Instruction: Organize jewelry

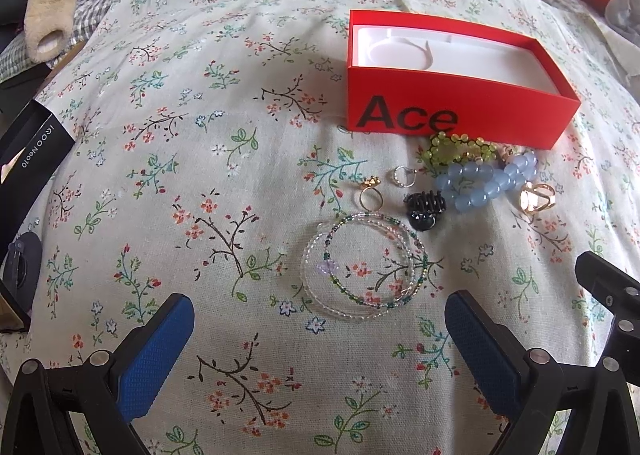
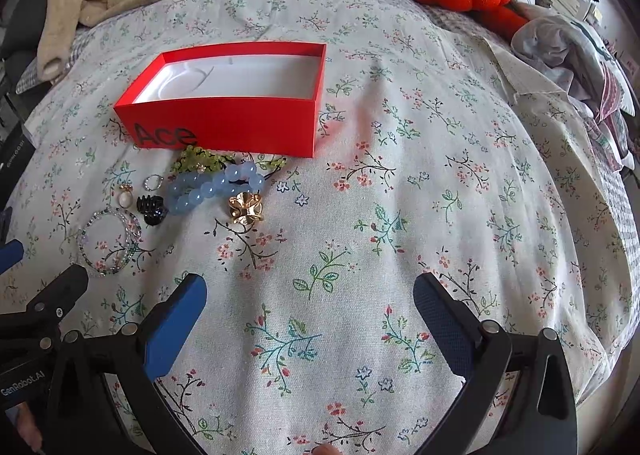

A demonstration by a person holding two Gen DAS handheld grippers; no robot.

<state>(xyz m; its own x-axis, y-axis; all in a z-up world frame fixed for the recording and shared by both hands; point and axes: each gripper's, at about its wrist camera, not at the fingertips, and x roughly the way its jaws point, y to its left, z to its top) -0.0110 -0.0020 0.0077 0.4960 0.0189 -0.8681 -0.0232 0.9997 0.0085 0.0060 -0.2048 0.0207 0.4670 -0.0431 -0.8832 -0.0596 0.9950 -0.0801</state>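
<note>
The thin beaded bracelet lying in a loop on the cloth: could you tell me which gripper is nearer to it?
Left. The left gripper is open right before the thin beaded bracelet; the right gripper is off to its right.

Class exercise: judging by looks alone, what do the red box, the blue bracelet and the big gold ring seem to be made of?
Red box: probably matte cardboard, given its thin, flat walls, crisp folded corners and printed lettering.
Blue bracelet: glossy, translucent round beads with highlights; glass, stone or plastic, cannot tell which.
Gold ring: polished gold-coloured metal by its bright mirror-like glints; plated or solid is unclear.
</note>
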